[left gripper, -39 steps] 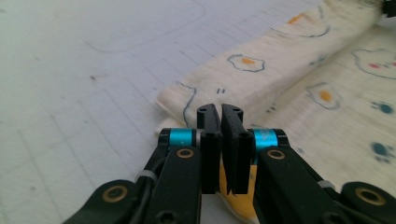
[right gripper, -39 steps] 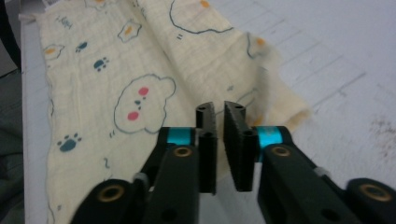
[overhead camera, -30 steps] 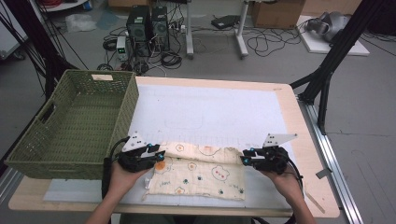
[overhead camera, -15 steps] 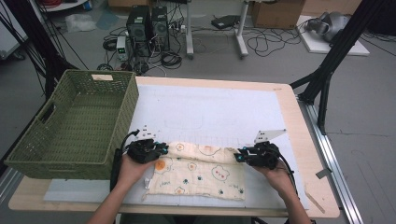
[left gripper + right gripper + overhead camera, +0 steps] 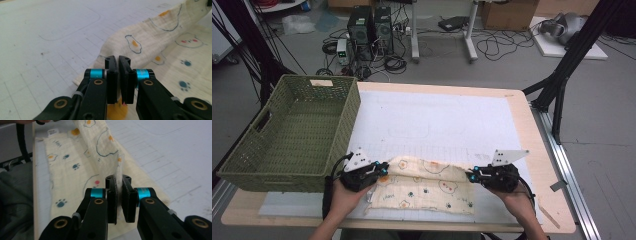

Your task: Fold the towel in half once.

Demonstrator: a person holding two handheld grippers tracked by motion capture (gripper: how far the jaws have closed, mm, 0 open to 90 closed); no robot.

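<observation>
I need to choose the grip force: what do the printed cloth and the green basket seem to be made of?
The printed cloth: probably soft cotton gauze, matte; crinkled weave, drapes limply in folds. The green basket: woven look, likely moulded plastic or dyed wicker; even olive colour, open lattice walls. Which of the two cannot be told.

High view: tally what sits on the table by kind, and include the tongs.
Printed cloth: 1
Green woven basket: 1
White grid mat: 1
Tongs: 2, the left tongs and the right tongs, each pinching an end of the cloth
Total: 5

Green wicker basket [image 5: 287, 135] at the white mat's [image 5: 437, 120] left edge.
</observation>
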